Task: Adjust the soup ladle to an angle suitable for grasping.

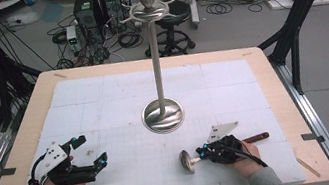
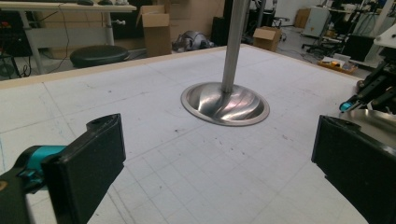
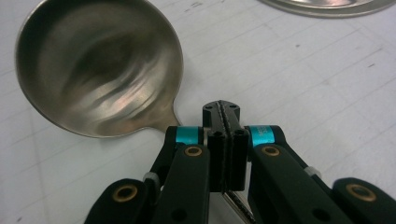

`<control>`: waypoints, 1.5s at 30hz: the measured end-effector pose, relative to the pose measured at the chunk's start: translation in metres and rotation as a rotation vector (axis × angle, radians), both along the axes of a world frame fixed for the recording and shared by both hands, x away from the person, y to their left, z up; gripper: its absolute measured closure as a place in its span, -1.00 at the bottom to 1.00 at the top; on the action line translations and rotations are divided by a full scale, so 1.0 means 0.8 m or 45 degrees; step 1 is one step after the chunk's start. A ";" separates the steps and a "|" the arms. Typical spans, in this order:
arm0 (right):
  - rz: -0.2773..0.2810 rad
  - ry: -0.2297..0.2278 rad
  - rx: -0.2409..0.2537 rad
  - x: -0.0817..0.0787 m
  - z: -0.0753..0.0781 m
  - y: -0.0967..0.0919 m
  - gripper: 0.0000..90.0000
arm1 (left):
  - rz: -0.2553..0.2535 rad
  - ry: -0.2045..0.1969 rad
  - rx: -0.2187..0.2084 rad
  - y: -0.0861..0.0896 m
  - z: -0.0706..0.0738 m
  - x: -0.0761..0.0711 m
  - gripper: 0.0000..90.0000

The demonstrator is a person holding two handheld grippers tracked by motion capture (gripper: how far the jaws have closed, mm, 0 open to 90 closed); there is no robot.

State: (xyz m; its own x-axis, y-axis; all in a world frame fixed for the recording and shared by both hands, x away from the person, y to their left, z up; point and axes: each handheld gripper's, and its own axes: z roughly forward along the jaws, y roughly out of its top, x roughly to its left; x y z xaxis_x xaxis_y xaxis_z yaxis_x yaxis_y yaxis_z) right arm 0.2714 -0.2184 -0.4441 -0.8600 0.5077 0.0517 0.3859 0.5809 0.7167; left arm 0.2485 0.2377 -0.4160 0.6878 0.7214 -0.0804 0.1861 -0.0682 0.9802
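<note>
Wooden table (image 1: 30, 120) topped with a white gridded mat (image 1: 103, 102). On the mat, centre: round base of a steel stand (image 1: 163, 115). Nearer the front edge: a ladle (image 1: 186, 161).

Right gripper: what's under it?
The right gripper is shut on a ladle's metal stem, bowl at its tips, wooden handle end poking out behind the hand. The middle of the handle is covered.
</note>
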 end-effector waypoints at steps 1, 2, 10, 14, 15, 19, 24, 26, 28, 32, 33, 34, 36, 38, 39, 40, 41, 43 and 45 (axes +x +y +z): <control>0.017 -0.006 -0.015 -0.008 0.001 -0.001 1.00 | 0.001 -0.003 -0.003 0.000 0.000 0.000 -0.93; 0.022 -0.011 -0.019 -0.011 0.001 -0.002 1.00 | 0.001 -0.003 -0.003 0.000 0.000 0.000 -0.93; 0.063 -0.024 -0.039 -0.028 0.002 -0.008 1.00 | -0.001 -0.001 0.004 -0.001 0.000 0.000 -0.93; 0.072 -0.025 -0.038 -0.026 0.003 -0.008 1.00 | 0.000 -0.002 -0.001 -0.001 0.000 0.000 -0.93; 0.066 -0.035 -0.043 -0.026 0.004 -0.007 1.00 | 0.001 -0.003 -0.001 -0.001 0.000 0.000 -0.93; 0.021 -0.139 -0.039 -0.028 0.013 -0.010 1.00 | -0.002 -0.004 0.000 0.000 0.000 0.000 -0.93; -0.079 -0.164 0.056 -0.023 0.026 -0.042 1.00 | 0.003 -0.011 -0.007 0.000 0.001 0.000 -0.93; -0.128 -0.178 0.077 -0.022 0.027 -0.064 1.00 | 0.008 -0.015 -0.015 0.001 0.001 0.000 -0.93; -0.173 -0.183 0.086 -0.023 0.027 -0.081 1.00 | 0.007 -0.014 -0.014 0.001 0.001 0.000 -0.93; -0.256 -0.189 0.085 -0.026 0.023 -0.116 1.00 | 0.007 -0.015 -0.009 0.001 0.001 0.000 -0.93; -0.292 -0.181 0.074 -0.029 0.021 -0.127 1.00 | 0.006 -0.016 -0.008 0.001 0.001 0.001 -0.93; -0.292 -0.181 0.074 -0.029 0.021 -0.127 1.00 | 0.008 -0.016 -0.012 0.001 0.001 0.000 -0.93; -0.319 -0.174 0.083 -0.032 0.021 -0.136 1.00 | 0.008 -0.016 -0.016 0.001 0.001 0.000 -0.93; -0.333 -0.177 0.075 -0.038 0.022 -0.142 1.00 | 0.010 -0.016 -0.018 0.001 0.001 0.000 -0.93; -0.349 -0.180 0.063 -0.044 0.021 -0.147 1.00 | 0.009 -0.016 -0.014 0.001 0.001 0.001 -0.93; -0.349 -0.180 0.063 -0.044 0.021 -0.147 1.00 | 0.009 -0.016 -0.014 0.001 0.001 0.001 -0.93; -0.358 -0.168 0.069 -0.047 0.021 -0.148 1.00 | 0.011 -0.018 -0.015 0.001 0.001 0.001 -0.93; -0.371 -0.155 0.067 -0.052 0.018 -0.153 1.00 | 0.011 -0.019 -0.017 0.000 0.001 0.001 -0.93; -0.366 -0.154 0.065 -0.055 0.017 -0.156 1.00 | 0.008 -0.023 -0.018 0.000 0.001 0.001 -0.93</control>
State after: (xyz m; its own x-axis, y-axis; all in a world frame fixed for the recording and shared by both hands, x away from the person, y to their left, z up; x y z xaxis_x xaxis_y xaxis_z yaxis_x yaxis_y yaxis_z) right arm 0.2271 -0.3431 -0.4306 -0.6831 0.7303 -0.0107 0.4393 0.4226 0.7927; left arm 0.2492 0.2378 -0.4152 0.6850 0.7244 -0.0781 0.1688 -0.0535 0.9842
